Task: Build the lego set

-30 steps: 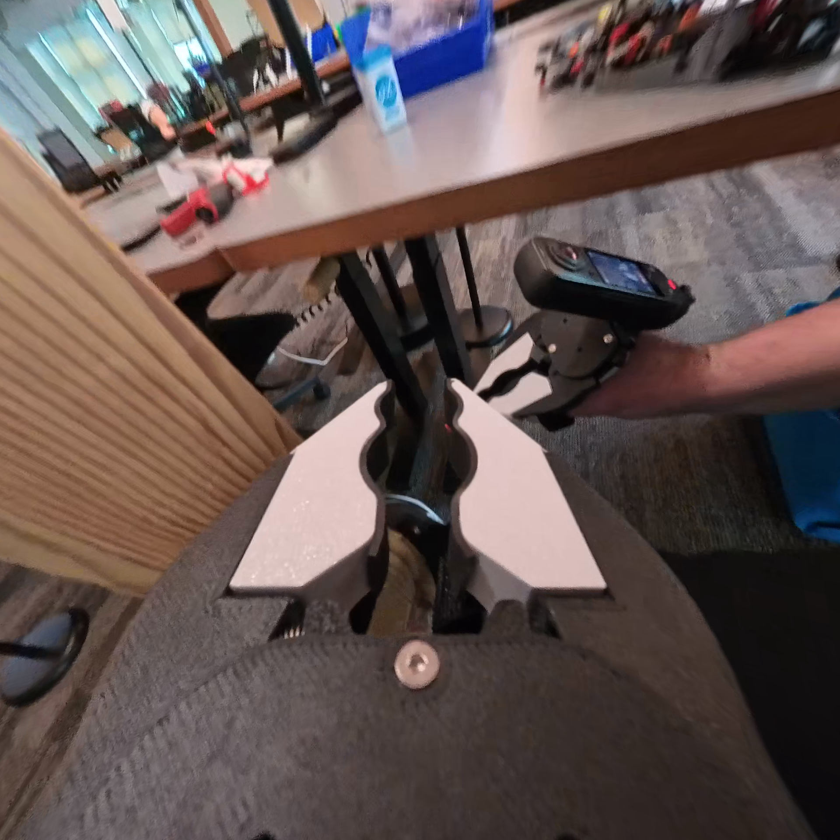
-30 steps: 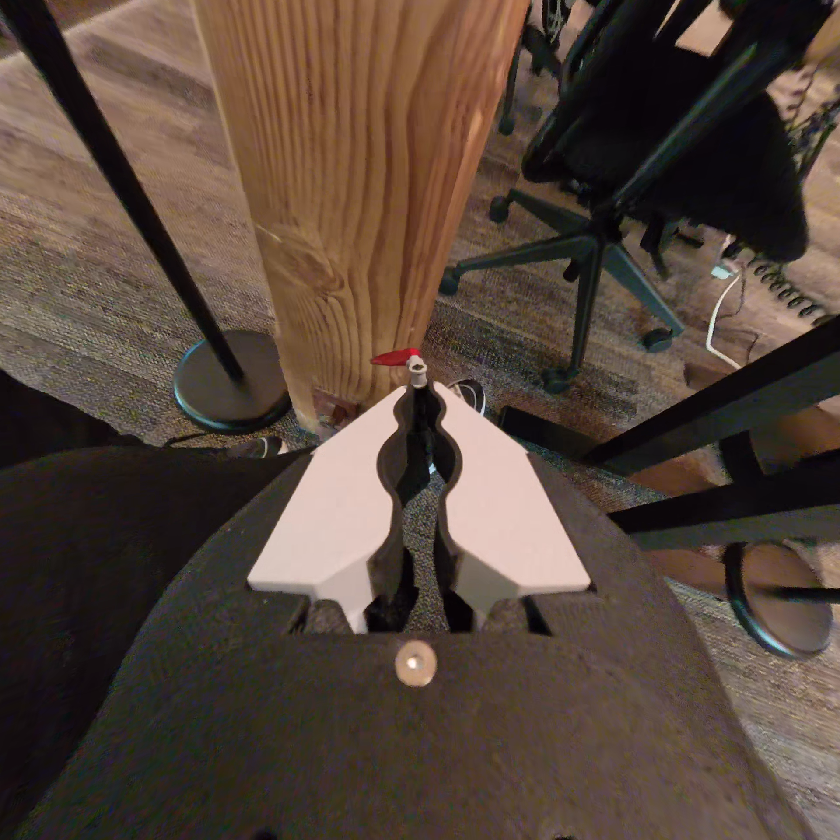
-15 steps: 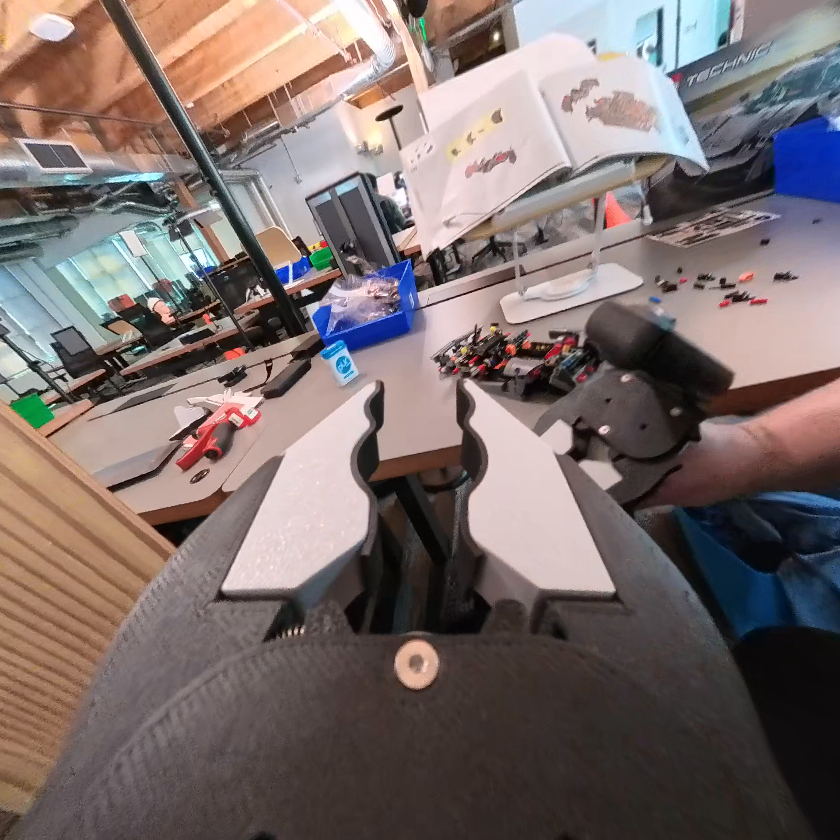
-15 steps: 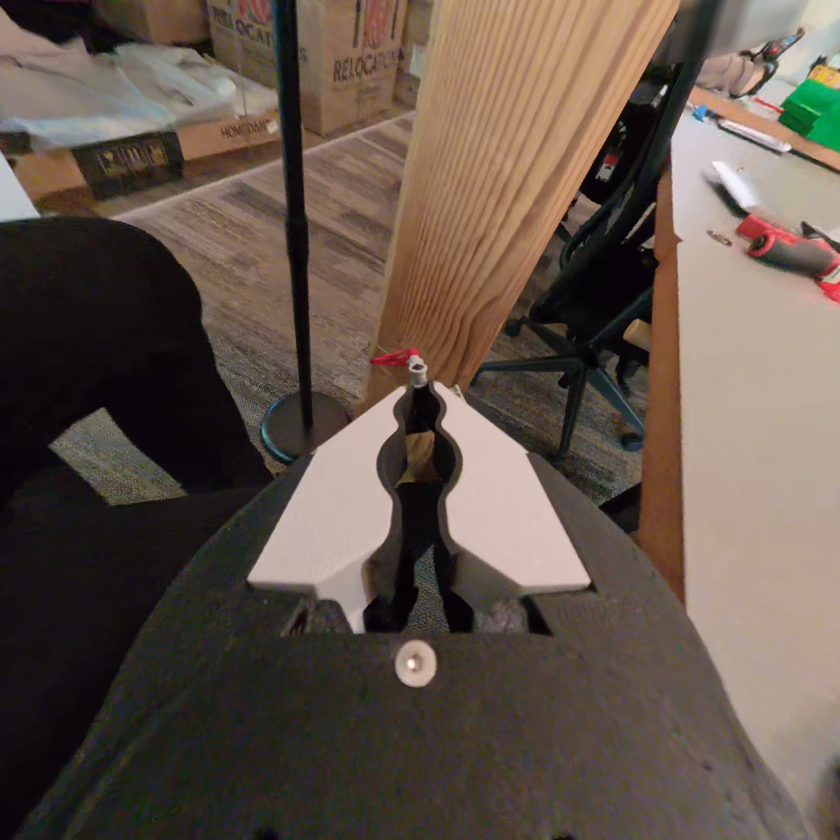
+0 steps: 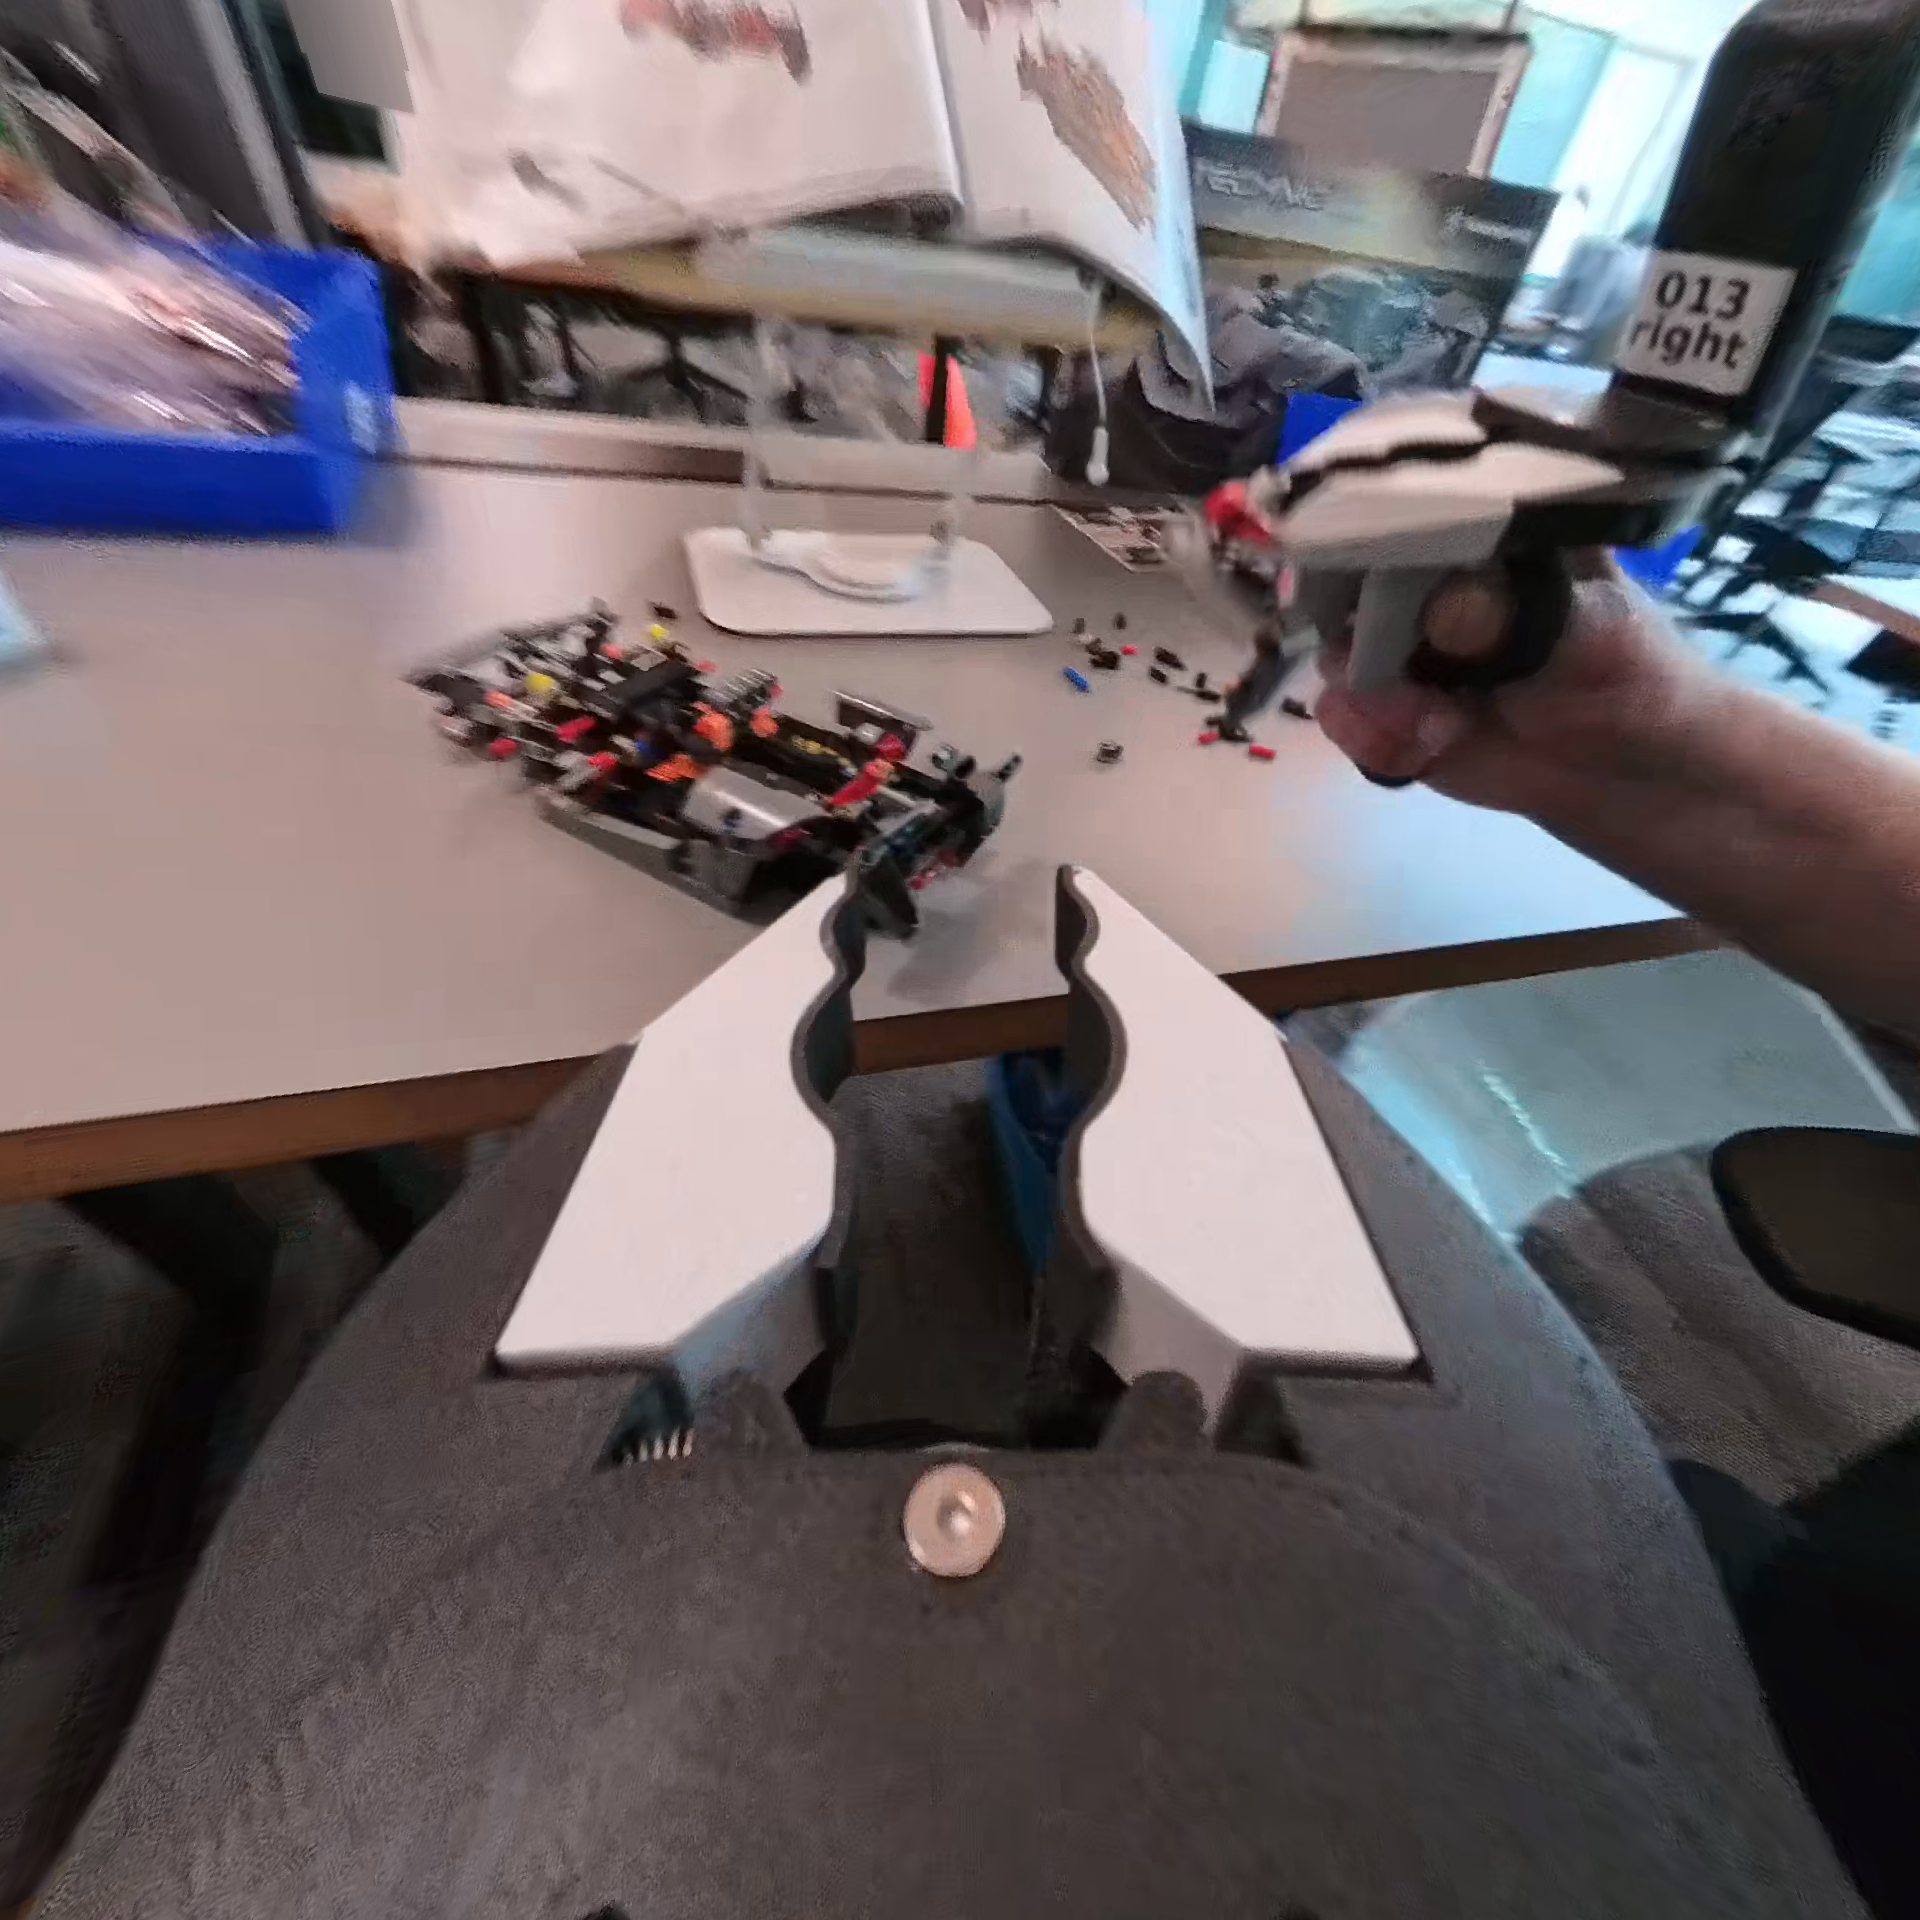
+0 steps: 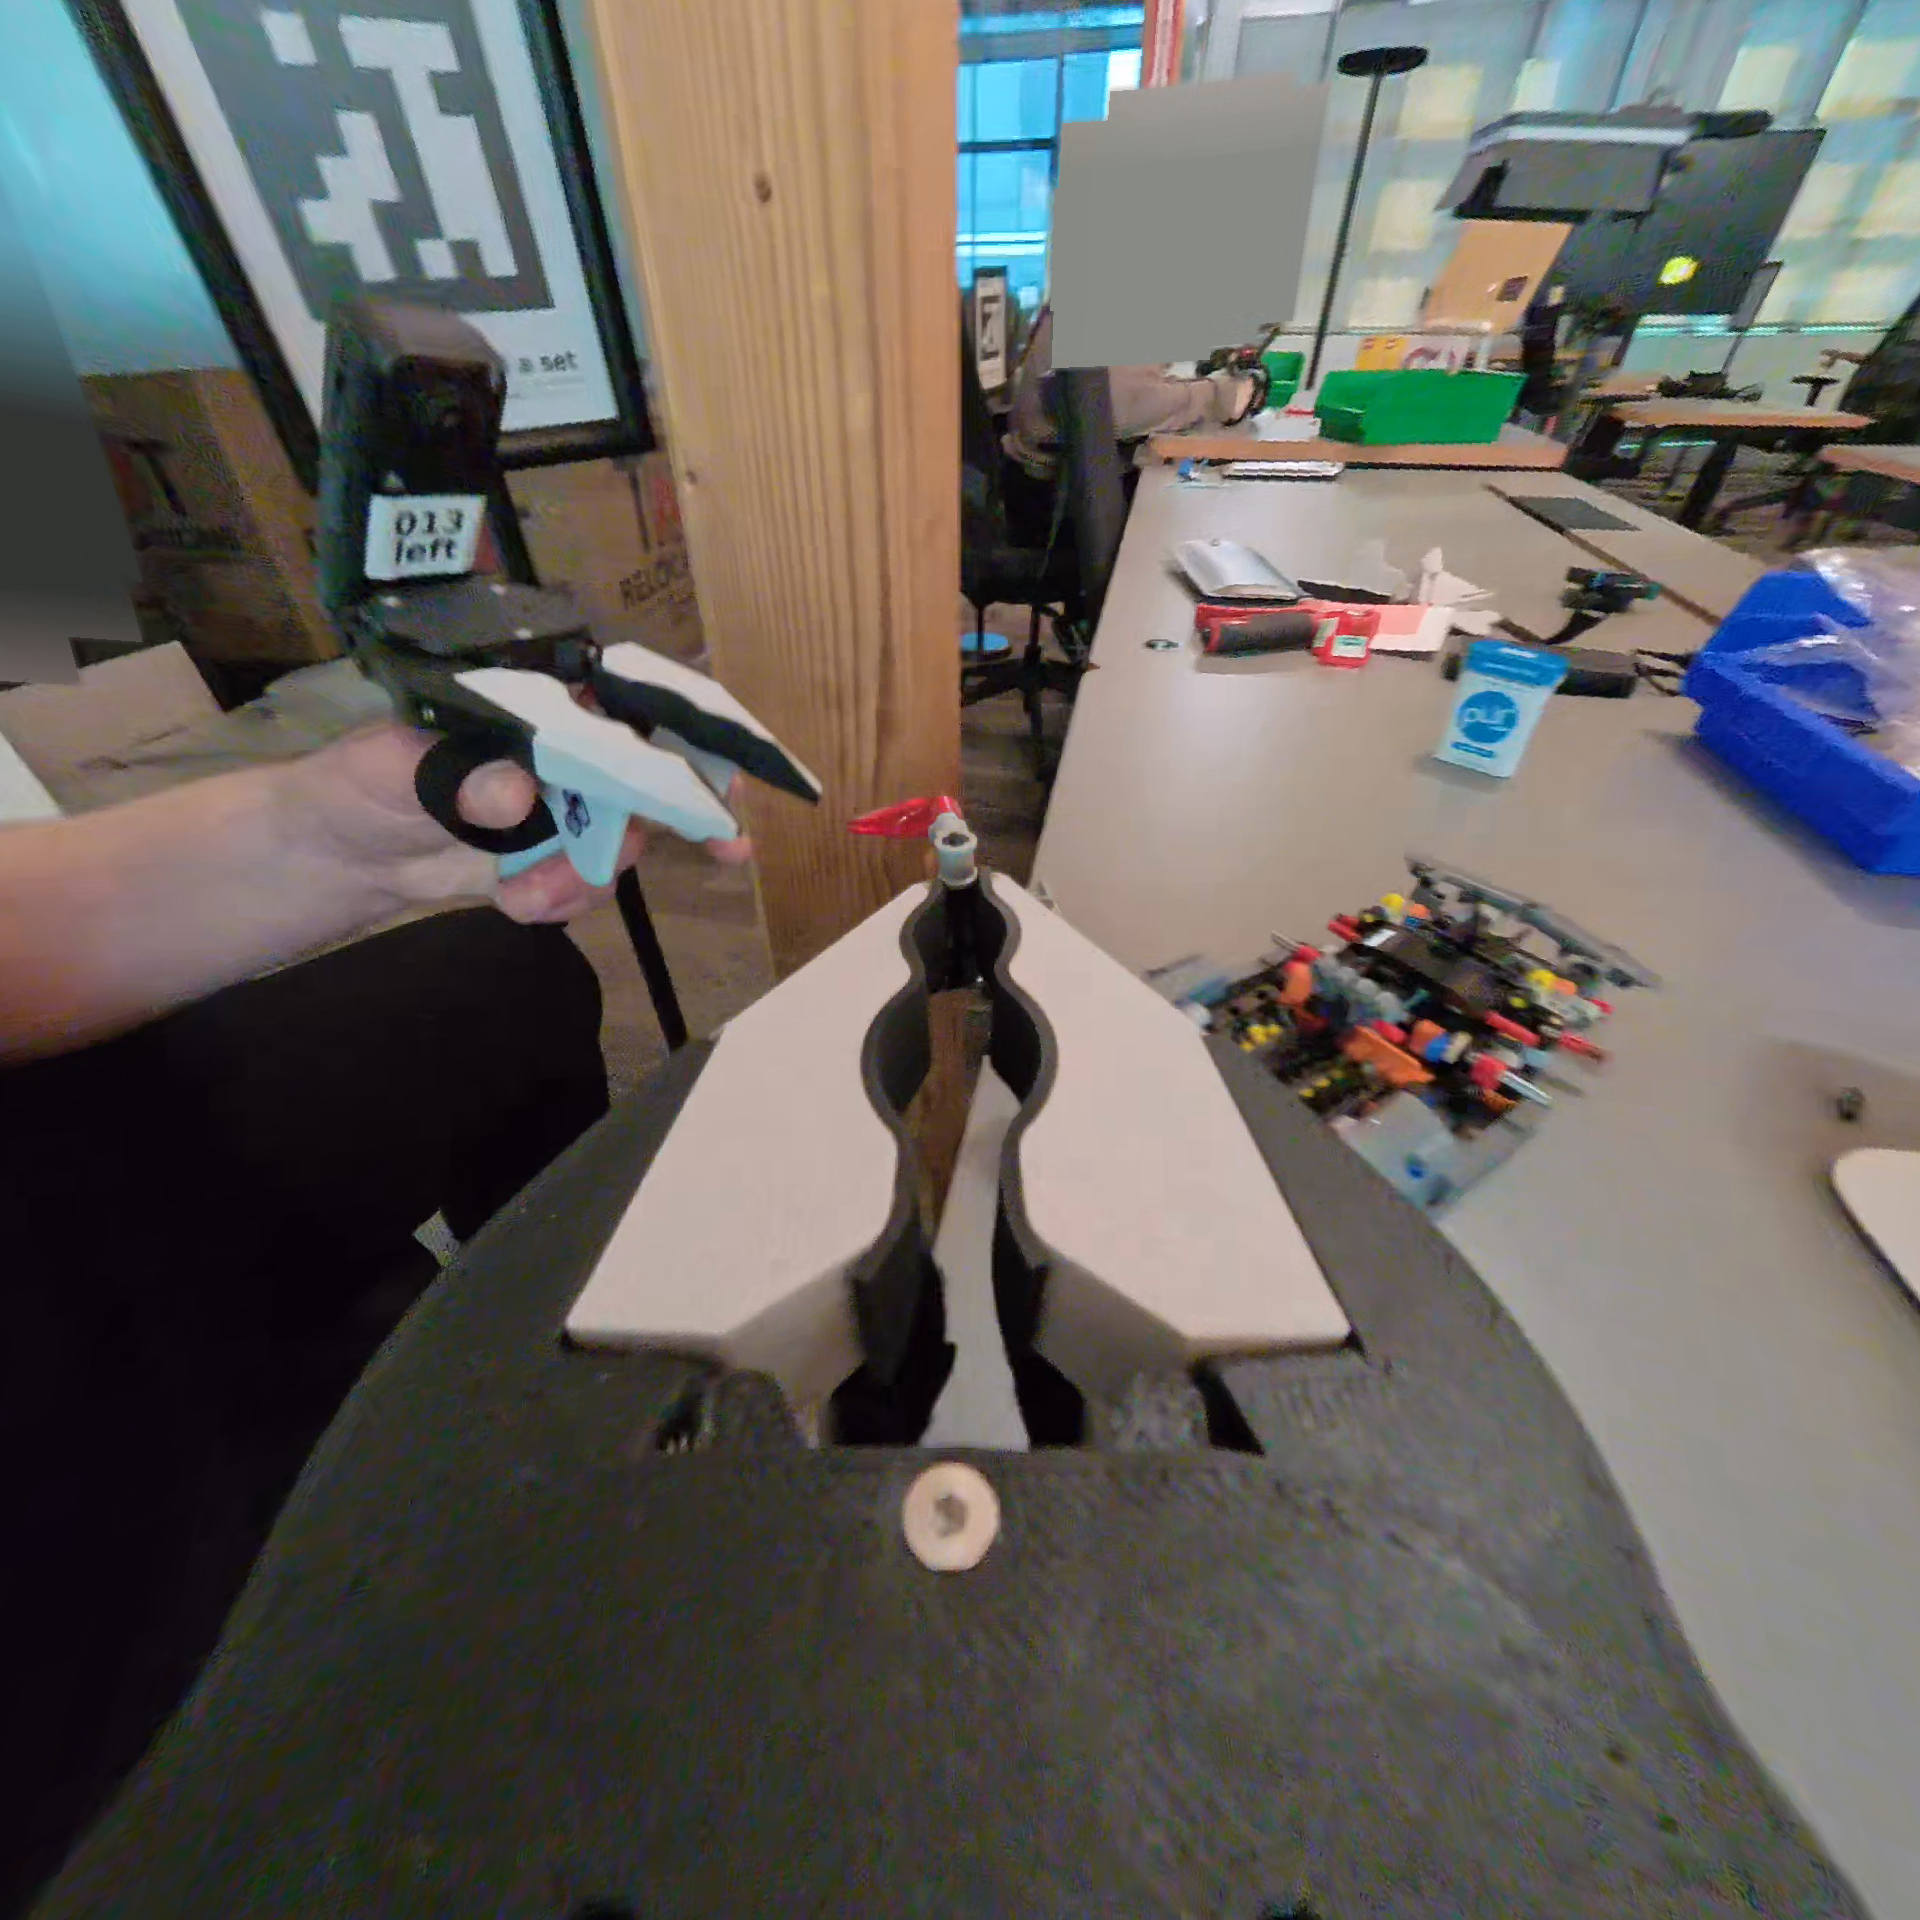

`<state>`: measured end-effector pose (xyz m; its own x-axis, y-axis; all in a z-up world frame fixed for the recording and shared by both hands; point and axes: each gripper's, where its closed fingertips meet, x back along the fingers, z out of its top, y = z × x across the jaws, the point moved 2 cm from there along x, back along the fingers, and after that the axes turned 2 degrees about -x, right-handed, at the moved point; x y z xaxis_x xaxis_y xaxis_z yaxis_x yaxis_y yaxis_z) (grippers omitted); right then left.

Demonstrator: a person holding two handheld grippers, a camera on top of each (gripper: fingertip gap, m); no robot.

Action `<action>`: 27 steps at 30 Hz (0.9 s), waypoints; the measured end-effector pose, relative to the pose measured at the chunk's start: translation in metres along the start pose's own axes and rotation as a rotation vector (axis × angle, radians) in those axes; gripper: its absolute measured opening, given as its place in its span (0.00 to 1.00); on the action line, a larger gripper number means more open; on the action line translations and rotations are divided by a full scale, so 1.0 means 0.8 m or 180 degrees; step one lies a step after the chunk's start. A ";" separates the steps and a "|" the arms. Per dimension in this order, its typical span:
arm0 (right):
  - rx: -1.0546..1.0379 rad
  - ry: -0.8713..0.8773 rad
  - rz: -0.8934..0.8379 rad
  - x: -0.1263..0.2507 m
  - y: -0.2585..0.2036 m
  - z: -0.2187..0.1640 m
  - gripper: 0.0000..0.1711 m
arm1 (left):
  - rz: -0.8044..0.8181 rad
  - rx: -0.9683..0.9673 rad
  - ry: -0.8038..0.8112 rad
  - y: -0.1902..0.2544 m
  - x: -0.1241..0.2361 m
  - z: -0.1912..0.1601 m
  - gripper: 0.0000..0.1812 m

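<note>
A partly built lego car chassis [image 5: 717, 748], black with red, orange and yellow parts, lies on the grey table [image 5: 260, 831]; it also shows in the right wrist view [image 6: 1434, 1018]. My left gripper [image 5: 961, 894] is open and empty, held in front of the table edge and short of the chassis. My right gripper [image 6: 956, 894] is shut on a small lego piece [image 6: 948, 842]: a black axle with a grey connector and a red part at its tip. It is held in the air to the right of the left gripper [image 6: 769, 810]. The right gripper also shows in the left wrist view [image 5: 1278, 509].
Loose small lego pieces [image 5: 1174, 675] lie right of the chassis. An open instruction book [image 5: 831, 156] rests on a white stand [image 5: 873, 592] behind it. A blue bin [image 6: 1818, 707], a blue-white container [image 6: 1496, 717] and a wooden post [image 6: 800, 416] are around. The tips of one gripper are about 12 cm away from the tips of the other. My right tips are roughly 30 cm from the open instruction book [image 5: 831, 156].
Both grippers have risen from below the table to above its top. The left gripper has opened wider. The right gripper still holds the small piece.
</note>
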<state>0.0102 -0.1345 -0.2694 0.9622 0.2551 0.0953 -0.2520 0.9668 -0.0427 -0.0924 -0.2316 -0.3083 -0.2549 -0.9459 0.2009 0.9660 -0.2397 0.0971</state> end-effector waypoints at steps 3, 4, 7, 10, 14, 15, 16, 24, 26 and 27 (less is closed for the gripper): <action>-0.0185 0.0134 0.0027 0.021 0.051 0.003 0.01 | -0.0182 0.0037 -0.0291 -0.017 -0.052 -0.021 0.21; -0.0184 0.0140 0.0113 0.023 0.061 0.001 0.01 | -0.0211 0.0047 -0.0339 -0.026 -0.063 -0.024 0.21; -0.0293 0.0081 0.0352 0.019 0.080 -0.018 0.01 | -0.0417 0.0295 -0.0320 -0.043 -0.085 -0.028 0.19; -0.0601 0.0168 0.0482 0.016 0.087 -0.049 0.01 | -0.0726 0.0640 -0.0553 -0.048 -0.104 -0.050 0.20; -0.0575 0.0312 0.0555 0.025 0.083 -0.054 0.01 | -0.0868 0.0873 -0.0793 -0.049 -0.113 -0.066 0.23; -0.0597 0.0294 0.0564 0.027 0.083 -0.059 0.01 | -0.0926 0.0929 -0.0812 -0.047 -0.114 -0.066 0.23; -0.0674 0.0362 0.0626 0.031 0.082 -0.057 0.01 | -0.0944 0.0974 -0.0798 -0.045 -0.114 -0.064 0.23; -0.0806 0.0548 0.0668 0.038 0.088 -0.050 0.00 | -0.0908 0.0994 -0.0886 -0.034 -0.142 -0.061 0.20; -0.0868 0.0589 0.0660 0.040 0.092 -0.049 0.00 | -0.0859 0.0944 -0.0871 -0.031 -0.147 -0.059 0.16; -0.0891 0.0598 0.0665 0.040 0.093 -0.049 0.00 | -0.0862 0.0932 -0.0923 -0.029 -0.150 -0.061 0.14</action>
<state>0.0264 -0.0547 -0.3082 0.9018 0.4131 -0.1267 -0.4315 0.8457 -0.3140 -0.0824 -0.1234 -0.3821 -0.5370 -0.7483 0.3894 0.8210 -0.3577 0.4449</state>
